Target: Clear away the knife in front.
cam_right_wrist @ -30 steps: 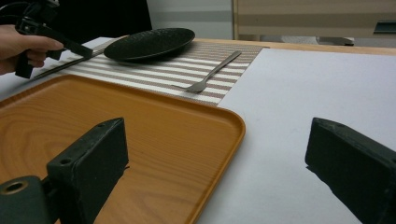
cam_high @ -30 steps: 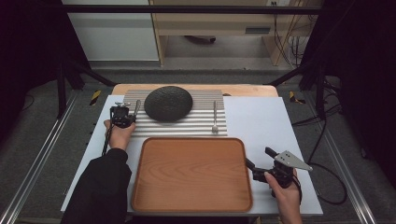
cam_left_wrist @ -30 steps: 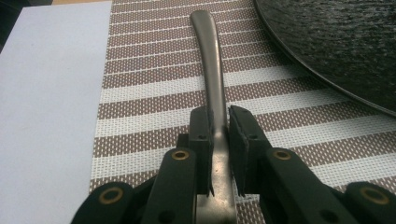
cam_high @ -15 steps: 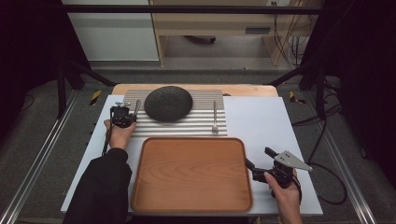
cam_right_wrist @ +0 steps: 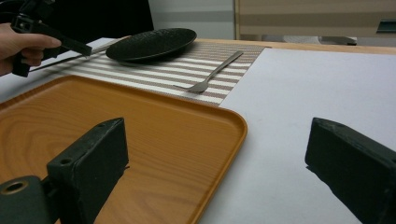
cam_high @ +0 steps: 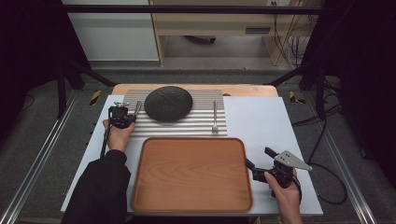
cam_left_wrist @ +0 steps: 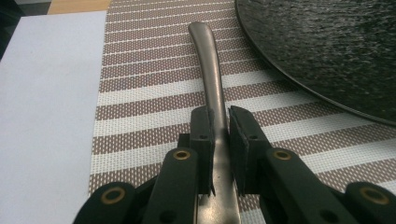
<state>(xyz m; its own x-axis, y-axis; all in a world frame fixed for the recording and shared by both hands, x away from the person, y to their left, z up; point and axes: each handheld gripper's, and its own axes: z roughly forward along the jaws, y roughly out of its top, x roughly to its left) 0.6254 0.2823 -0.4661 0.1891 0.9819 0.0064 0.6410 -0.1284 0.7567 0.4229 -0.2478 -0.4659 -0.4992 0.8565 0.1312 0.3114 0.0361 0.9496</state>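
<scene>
Left gripper [cam_left_wrist: 217, 135]: jaws clamped on the slim grey metal utensil handle [cam_left_wrist: 208, 65], which runs forward between the pads and lies over the brown-and-white striped woven placemat [cam_left_wrist: 140, 93]; tip of handle just beside the rim of the round black textured plate [cam_left_wrist: 327, 46].
Right gripper [cam_right_wrist: 217, 163]: jaws wide apart, nothing between them, held over the right edge of the rectangular orange-brown wooden tray [cam_right_wrist: 154, 135] and the white table sheet [cam_right_wrist: 299, 88].
Silver metal fork [cam_right_wrist: 210, 74]: flat on the placemat's right side, well apart from both grippers.
Plate: on the placemat, beyond the tray.
</scene>
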